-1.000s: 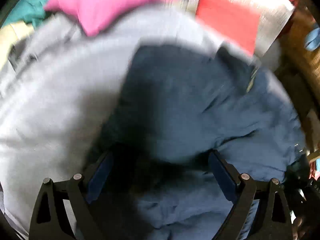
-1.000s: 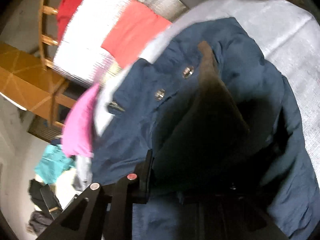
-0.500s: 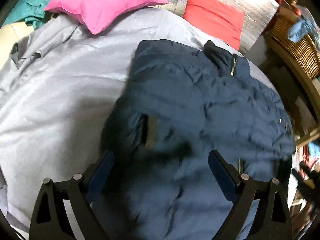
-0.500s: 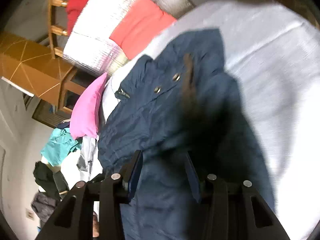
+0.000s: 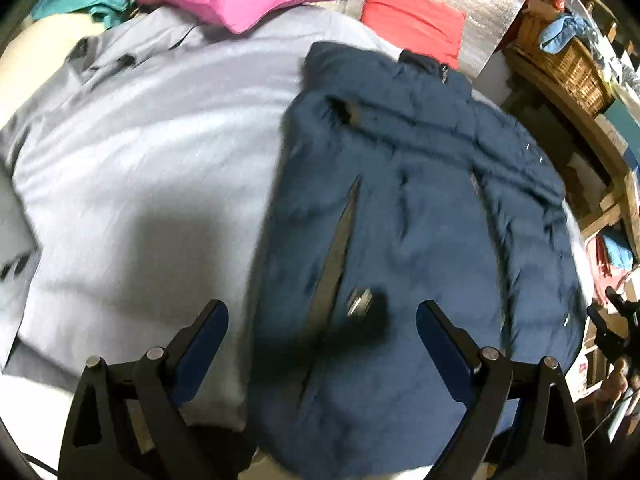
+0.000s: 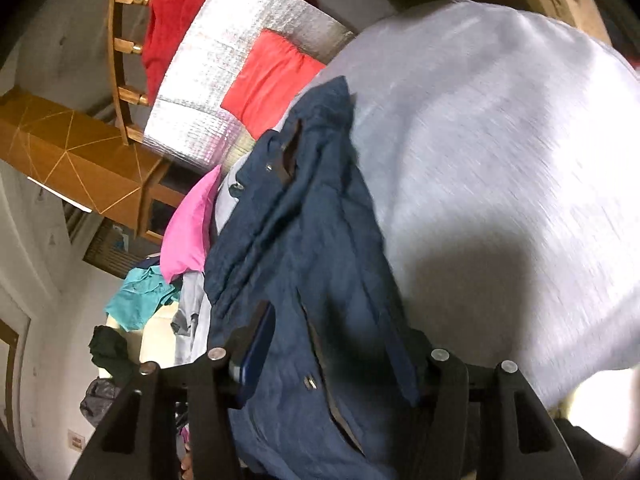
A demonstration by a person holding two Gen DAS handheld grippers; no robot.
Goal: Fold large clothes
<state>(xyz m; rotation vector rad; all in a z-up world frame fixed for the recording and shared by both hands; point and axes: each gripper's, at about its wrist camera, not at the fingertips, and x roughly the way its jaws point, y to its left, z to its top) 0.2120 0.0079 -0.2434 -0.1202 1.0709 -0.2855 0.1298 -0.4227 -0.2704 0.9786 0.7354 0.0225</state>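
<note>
Navy jacket (image 5: 400,220) lies spread on the grey bed sheet (image 5: 140,160), right of centre. Looks soft, bulky, probably slippery; grab hem corners or sleeve cuffs. Left gripper (image 5: 322,332) wide open, empty, over near hem. Right gripper (image 6: 340,364) open, straddling fabric.

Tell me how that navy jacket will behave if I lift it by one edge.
Probably floppy: the navy jacket lies rumpled in soft folds on the grey bedsheet, so it should drape and sag. Its puffy look suggests bulky but fairly light. Loose flaps and snaps may swing or catch.
</note>
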